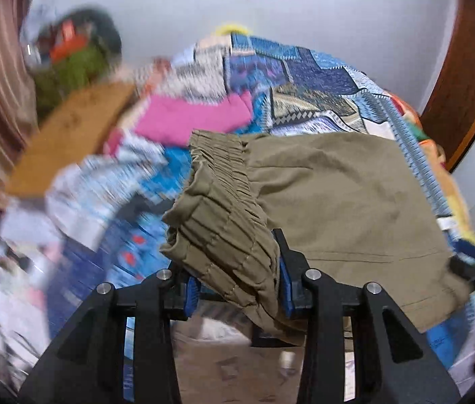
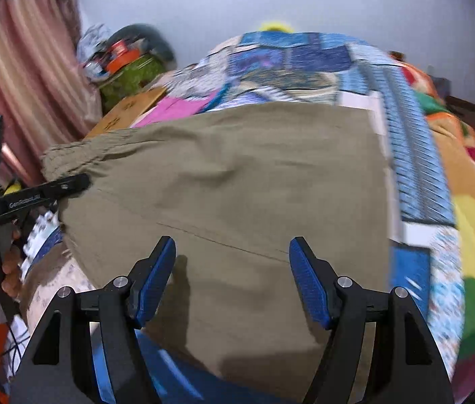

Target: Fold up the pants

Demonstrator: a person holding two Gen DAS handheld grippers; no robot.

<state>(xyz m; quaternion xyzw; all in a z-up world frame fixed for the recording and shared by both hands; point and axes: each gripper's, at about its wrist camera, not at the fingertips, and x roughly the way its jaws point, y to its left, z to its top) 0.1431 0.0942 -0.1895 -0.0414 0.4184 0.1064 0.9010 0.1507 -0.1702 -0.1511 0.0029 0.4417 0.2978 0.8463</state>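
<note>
My left tool (image 1: 237, 289) is clamped on the gathered waistband of the olive pants (image 1: 331, 202); I can see the elastic bunched up and draped between its blue pads (image 1: 286, 289), with the fabric lifted off the bed at that corner. The rest of the pants spread flat to the right across the bed (image 1: 321, 77), which is covered by a blue patchwork quilt. A pink cloth (image 1: 193, 118) lies beyond the waistband, further up the bed, and a brown cardboard box (image 1: 72, 138) sits off the left edge of it.

From my right wrist view, my right tool (image 2: 232, 252) hangs over the near part of the pants (image 2: 237, 175) with its pads (image 2: 308, 279) spread wide apart and nothing between them. I cannot tell whether the tips touch the fabric. A seam line runs across the cloth just past the fingertips. At the far left of this view the left tool (image 2: 72, 183) shows side-on, its tip at the waistband edge, with the person's hand (image 2: 8, 266) on its handle and an orange sleeve below.

A striped pink curtain (image 2: 25, 67) hangs on the left, with a pile of green and orange things (image 2: 126, 67) beside it against the pale wall. Both views are blurred toward the edges.
</note>
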